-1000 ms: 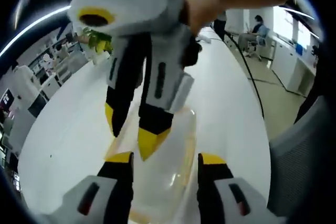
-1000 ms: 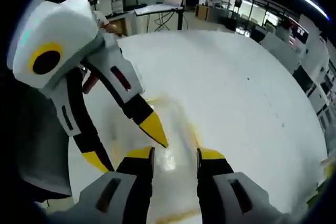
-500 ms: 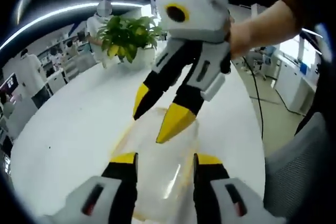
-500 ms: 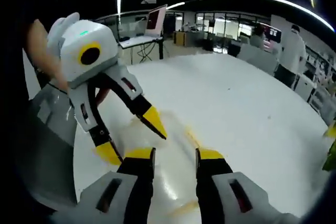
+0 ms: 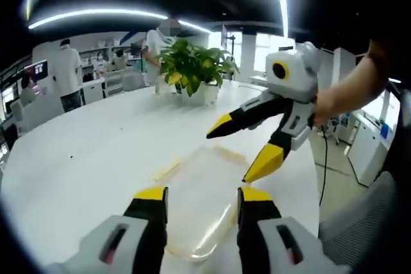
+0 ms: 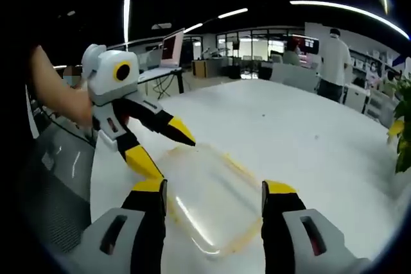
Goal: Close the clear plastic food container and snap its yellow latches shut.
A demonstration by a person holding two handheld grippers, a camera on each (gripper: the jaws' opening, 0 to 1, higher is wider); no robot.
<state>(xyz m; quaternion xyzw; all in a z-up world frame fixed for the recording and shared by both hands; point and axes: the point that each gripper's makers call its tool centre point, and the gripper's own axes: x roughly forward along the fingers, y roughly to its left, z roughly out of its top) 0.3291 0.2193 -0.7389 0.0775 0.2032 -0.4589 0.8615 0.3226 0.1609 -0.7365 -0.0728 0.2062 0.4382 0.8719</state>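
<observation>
A clear plastic container with yellow edge strips lies flat on the white table, its lid down. I cannot tell whether the latches are snapped. My left gripper is open, low over the container's near end. The right gripper comes in from the right, open, tips just above the container's far right edge. In the right gripper view the container lies between the open jaws of my right gripper, and the left gripper hangs open over its far left corner, held by a hand.
A potted plant stands at the table's far side, with people standing behind it. A grey chair sits at the table's right edge. A desk with a monitor and more people stand beyond the table.
Both grippers have drawn back and risen from the container lid, so each now sits further from the other. The right gripper's jaws stand wider apart. The container has not moved.
</observation>
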